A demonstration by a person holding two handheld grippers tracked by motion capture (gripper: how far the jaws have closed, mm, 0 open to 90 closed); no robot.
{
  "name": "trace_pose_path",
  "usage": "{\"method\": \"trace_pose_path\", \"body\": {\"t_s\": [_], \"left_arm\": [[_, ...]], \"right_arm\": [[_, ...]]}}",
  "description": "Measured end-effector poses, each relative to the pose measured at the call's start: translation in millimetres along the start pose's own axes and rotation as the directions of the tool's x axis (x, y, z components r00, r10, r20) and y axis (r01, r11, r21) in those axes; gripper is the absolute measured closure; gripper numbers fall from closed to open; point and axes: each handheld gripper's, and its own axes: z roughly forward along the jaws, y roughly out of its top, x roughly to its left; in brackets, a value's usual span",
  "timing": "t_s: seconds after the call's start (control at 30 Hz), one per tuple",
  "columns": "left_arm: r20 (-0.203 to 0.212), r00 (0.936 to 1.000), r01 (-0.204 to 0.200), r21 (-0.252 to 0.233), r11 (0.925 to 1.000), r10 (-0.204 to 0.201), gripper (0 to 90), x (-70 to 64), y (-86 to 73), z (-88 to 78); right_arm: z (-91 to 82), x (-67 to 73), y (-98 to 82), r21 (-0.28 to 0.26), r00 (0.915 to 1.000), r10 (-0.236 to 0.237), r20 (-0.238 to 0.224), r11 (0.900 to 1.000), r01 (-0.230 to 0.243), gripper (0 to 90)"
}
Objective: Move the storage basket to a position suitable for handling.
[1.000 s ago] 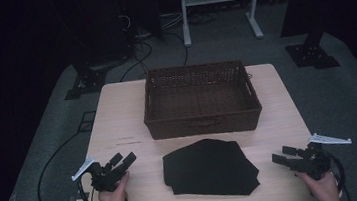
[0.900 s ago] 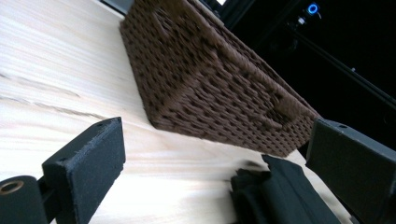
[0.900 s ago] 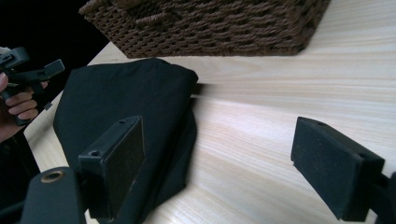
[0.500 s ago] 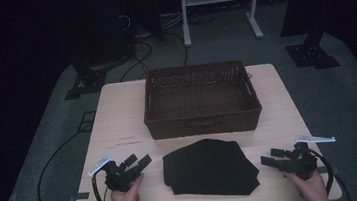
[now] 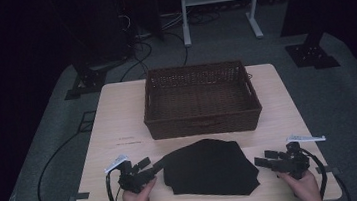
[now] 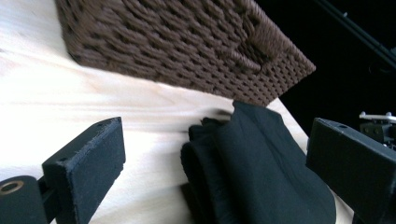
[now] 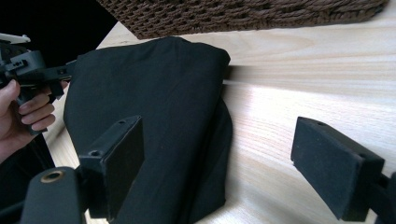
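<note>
A folded black cloth lies on the wooden table near its front edge, just in front of a brown wicker basket. My left gripper is open at the cloth's left edge; in the left gripper view the cloth's folded edge lies between the wide-spread jaws. My right gripper is open at the cloth's right edge, pointing left. In the right gripper view the cloth spreads ahead of the jaws, and the other hand with its gripper sits at the far side.
The basket looks empty and stands mid-table. Black cables trail off the table's left side onto grey carpet. A white frame and dark stands sit on the floor beyond the table.
Both grippers have moved inward along the table's front edge toward the cloth, the left one rightward and the right one leftward. The cloth and basket have stayed put.
</note>
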Motion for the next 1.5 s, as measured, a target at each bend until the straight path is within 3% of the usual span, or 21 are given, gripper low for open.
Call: {"method": "trace_pose_path", "body": {"t_s": [0.3,0.6,0.83,1.1,1.43,1.5], "left_arm": [[-0.001,1.0,0.0,0.099,0.995,0.0,3.7,-6.9,-7.6,14.3],[-0.019,0.9998,0.006,0.152,0.9884,-0.003,3.9,-6.8,-10.5,19.9],[-0.018,0.9998,0.016,0.197,0.9803,-0.013,3.9,-8.1,-16.0,28.8],[-0.016,0.9999,-0.004,0.192,0.9813,0.007,4.7,-12.5,-19.3,33.4],[0.022,0.9992,-0.036,0.199,0.9793,0.033,6.5,-24.7,-28.0,46.2],[0.027,0.9986,-0.049,0.203,0.978,0.045,6.5,-28.4,-30.1,49.9]], "right_arm": [[12.9,6.5,0.5,0.039,0.9999,0.014,-0.005,0.999,-0.014,16.8],[22.6,10.0,0.4,0.068,0.9999,0.015,-0.005,0.998,-0.015,16.8],[31.3,10.7,-1.7,0.097,0.9997,0.009,0.021,0.995,-0.011,16.9],[38.0,14.7,-3.7,0.086,0.9997,0.022,0.011,0.996,-0.023,20.7],[54.7,29.3,-7.1,0.103,0.9998,0.008,-0.017,0.995,-0.006,31.0],[57.9,33.8,-7.3,0.108,1.0,-0.002,-0.005,0.994,0.003,32.3]]}}
